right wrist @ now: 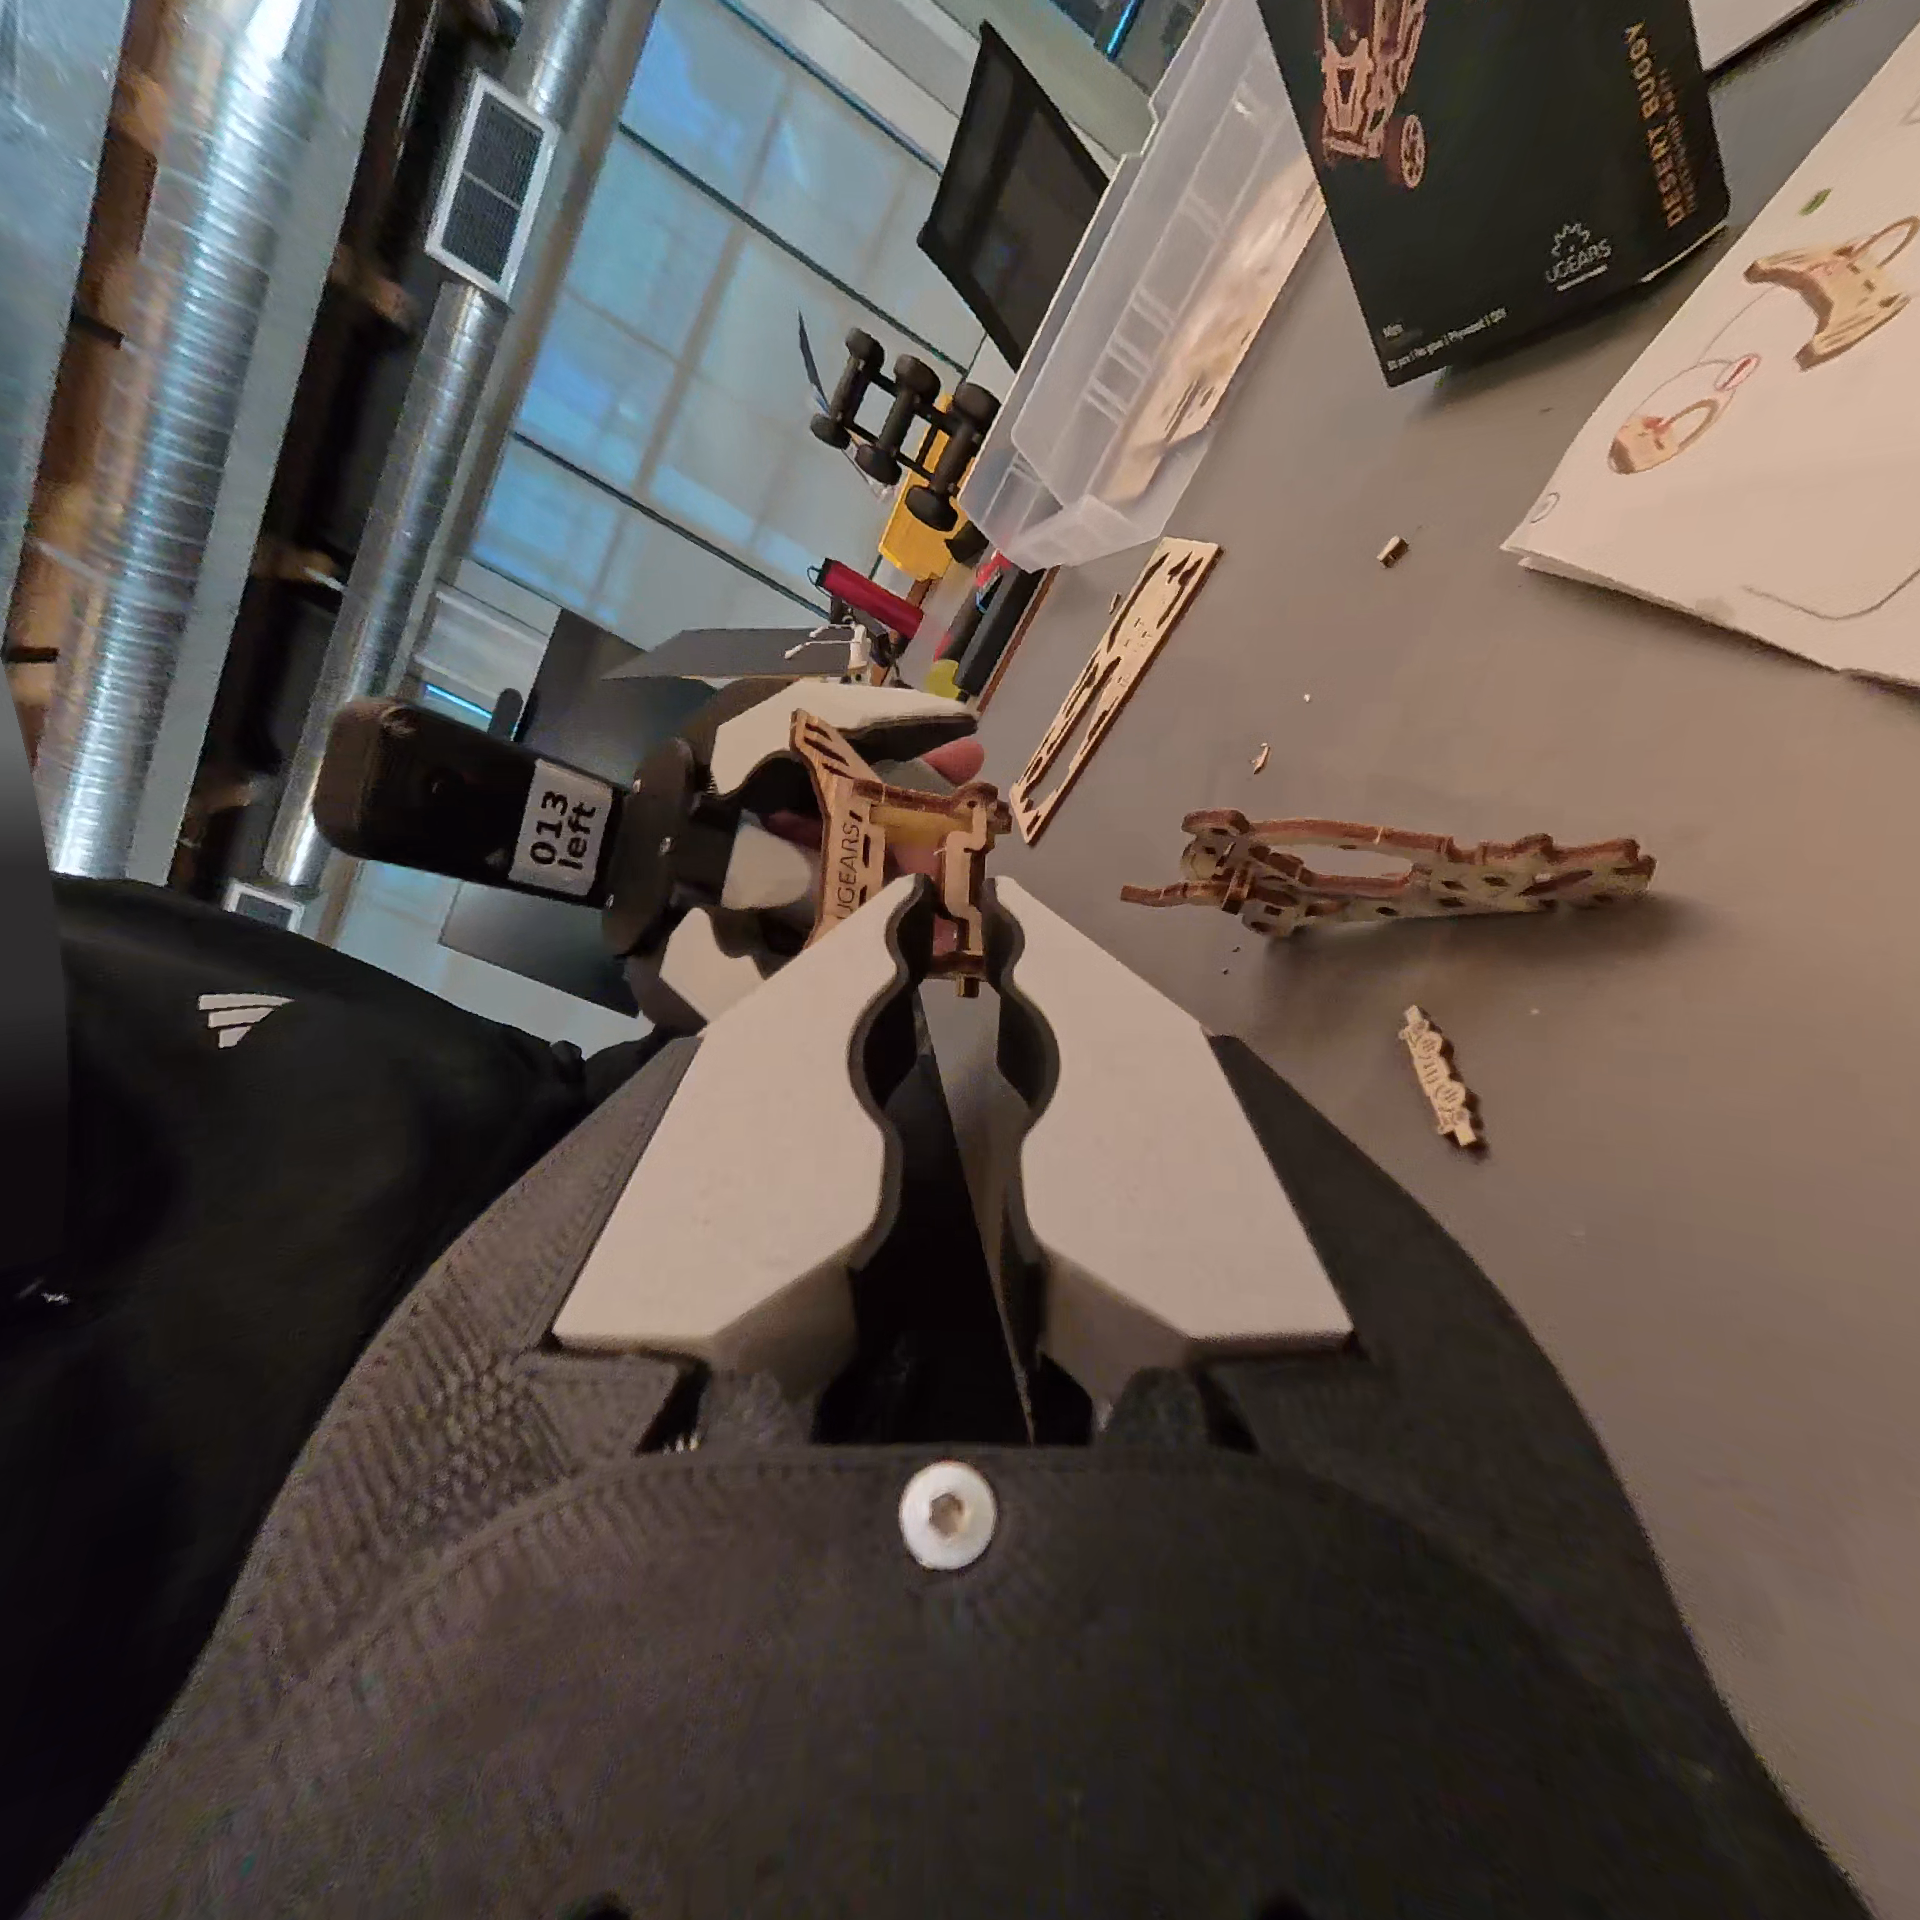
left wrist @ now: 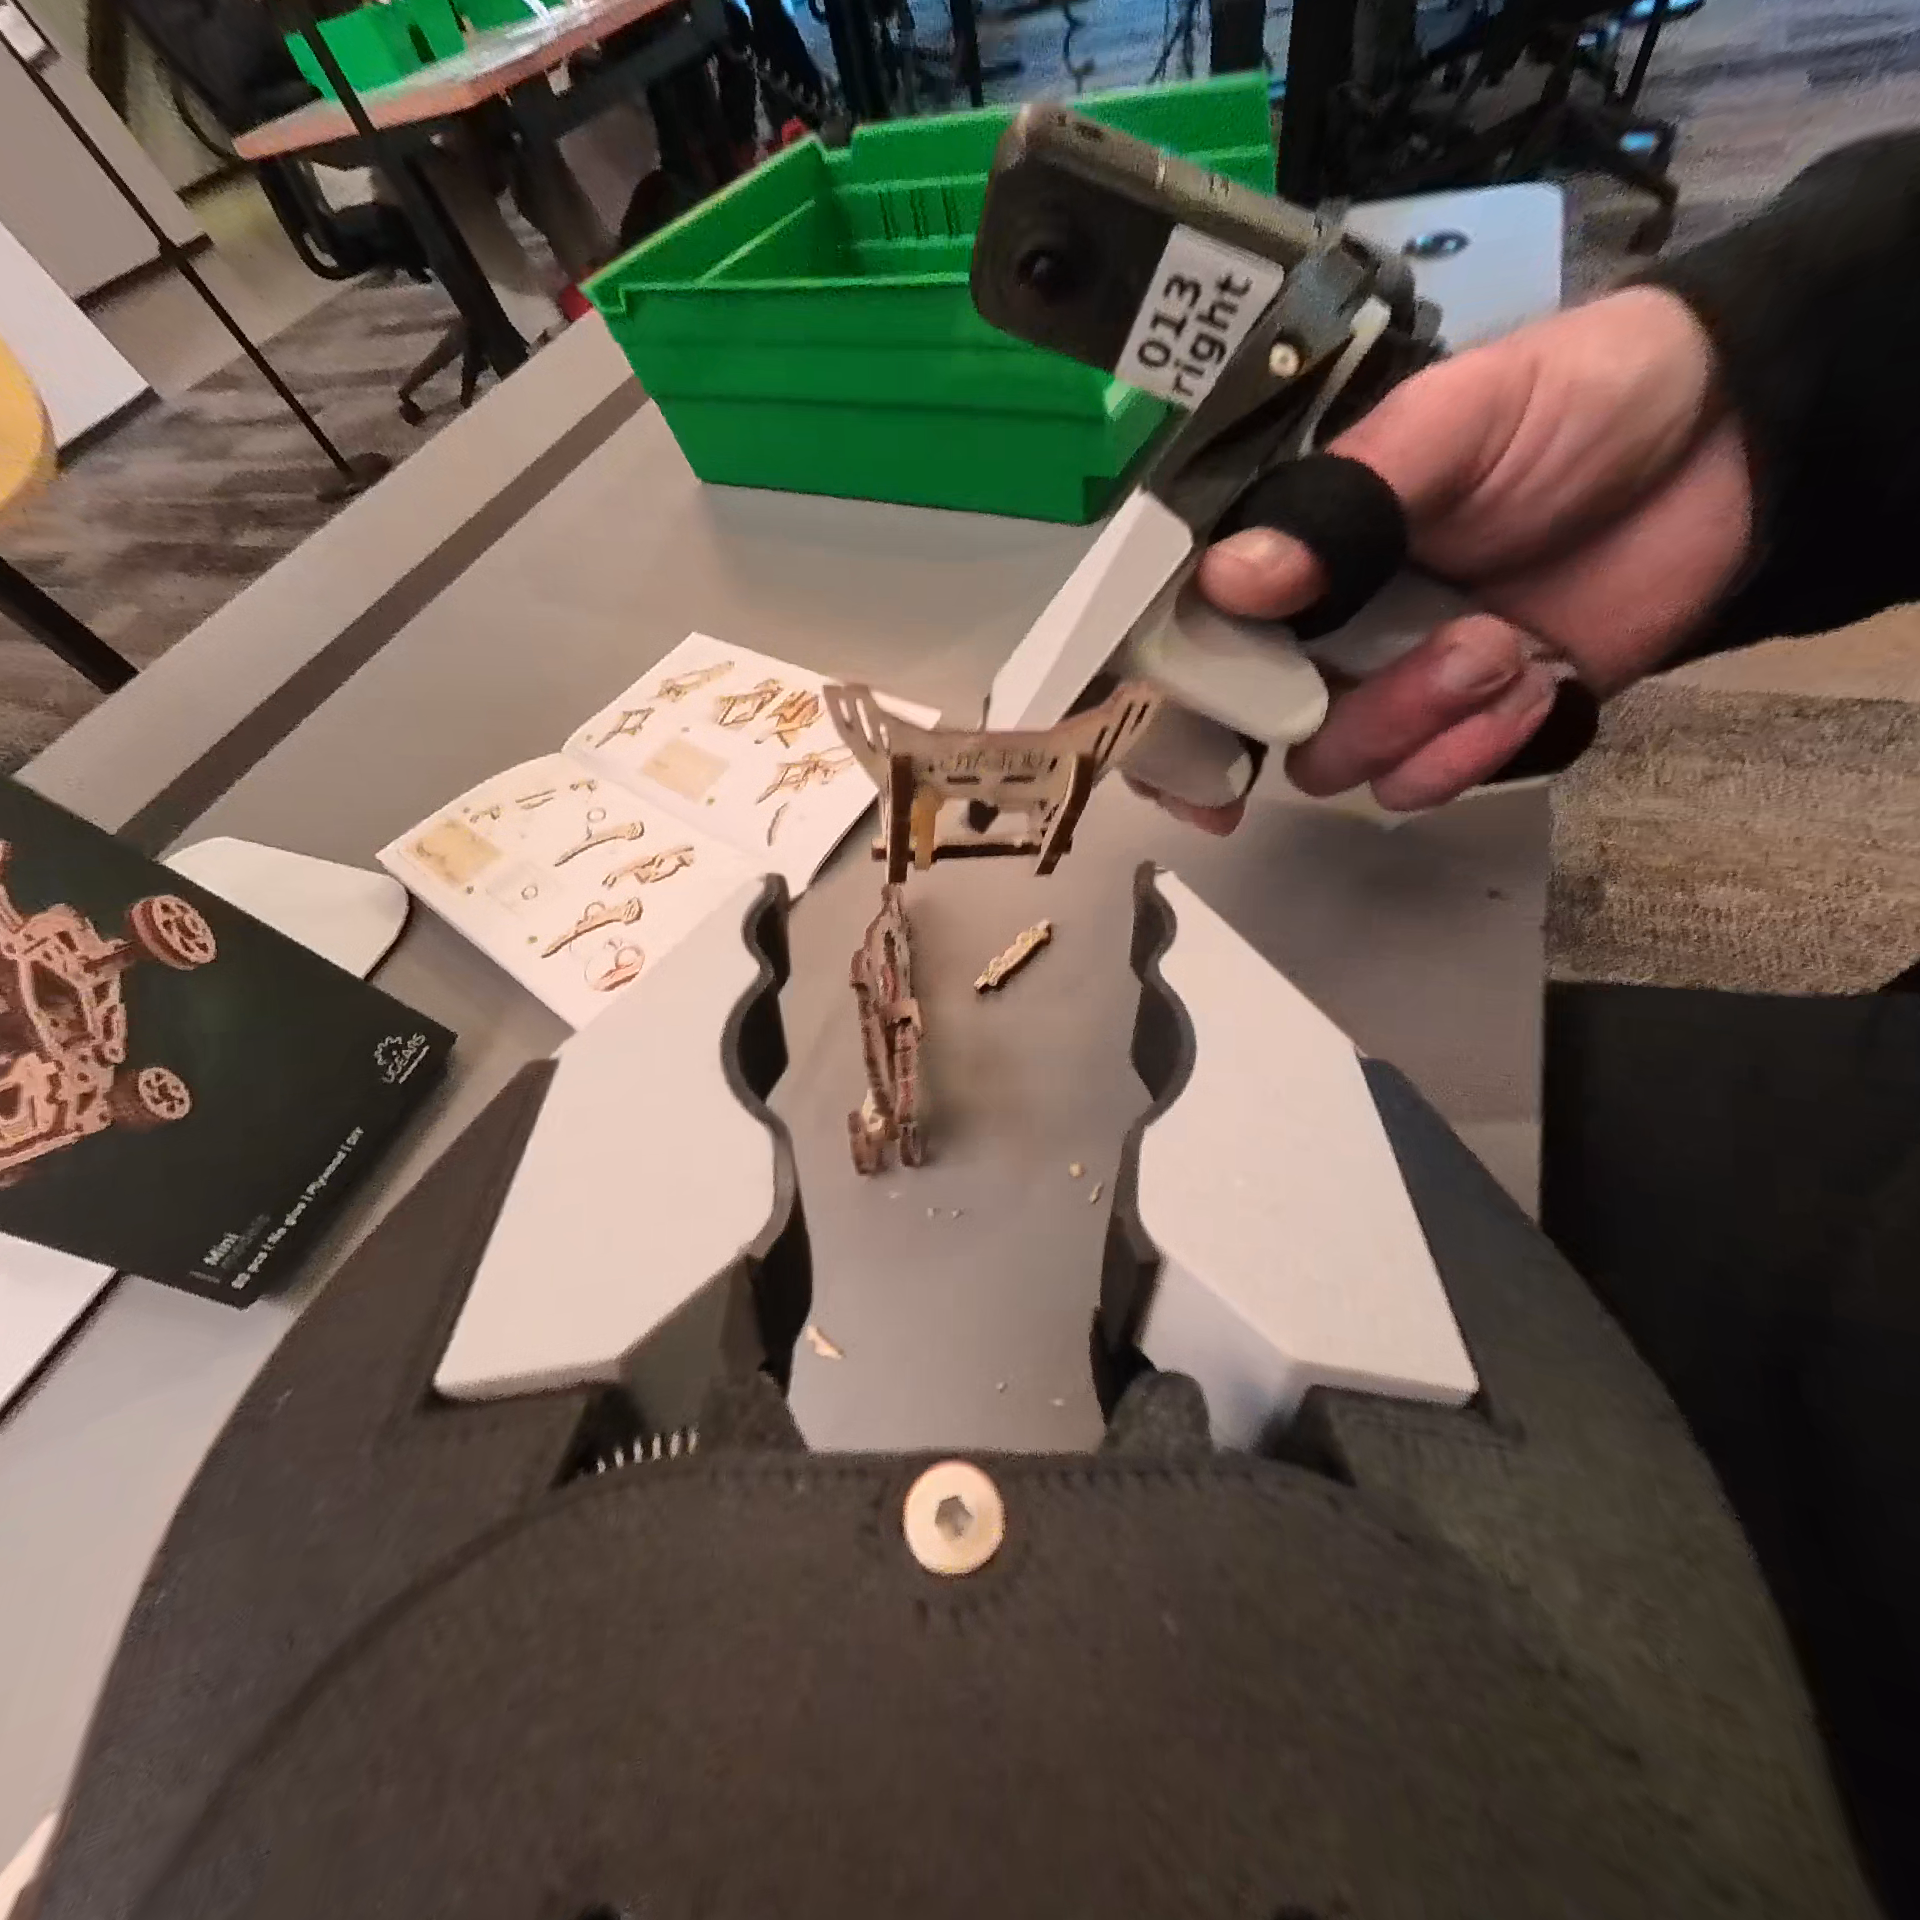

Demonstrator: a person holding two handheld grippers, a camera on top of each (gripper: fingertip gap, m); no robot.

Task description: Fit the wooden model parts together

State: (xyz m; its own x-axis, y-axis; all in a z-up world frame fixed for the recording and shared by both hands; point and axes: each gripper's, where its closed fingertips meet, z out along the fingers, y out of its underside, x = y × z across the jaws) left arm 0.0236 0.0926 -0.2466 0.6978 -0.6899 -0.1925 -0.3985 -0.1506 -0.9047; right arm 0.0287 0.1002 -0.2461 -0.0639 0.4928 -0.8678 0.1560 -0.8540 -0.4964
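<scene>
My right gripper (right wrist: 958, 904) is shut on a small wooden frame assembly (right wrist: 894, 842) and holds it above the grey table. In the left wrist view, that frame (left wrist: 977, 779) hangs just beyond my left fingertips, with the right gripper (left wrist: 1091, 727) clamped on its right end. My left gripper (left wrist: 961, 904) is open and empty. A long wooden chassis part (left wrist: 885, 1039) stands on edge on the table between its fingers, untouched. The part also shows in the right wrist view (right wrist: 1392, 873). A small wooden strip (left wrist: 1013, 956) lies beside it.
An open instruction booklet (left wrist: 644, 831) and a black kit box (left wrist: 156, 1039) lie to the left. Green bins (left wrist: 883, 343) stand at the back. A punched wooden sheet (right wrist: 1117, 686) and a clear plastic tray (right wrist: 1132, 343) sit farther along the table (right wrist: 1558, 1247). Wood crumbs are scattered about. Less than 4 cm separates the two grippers' tips.
</scene>
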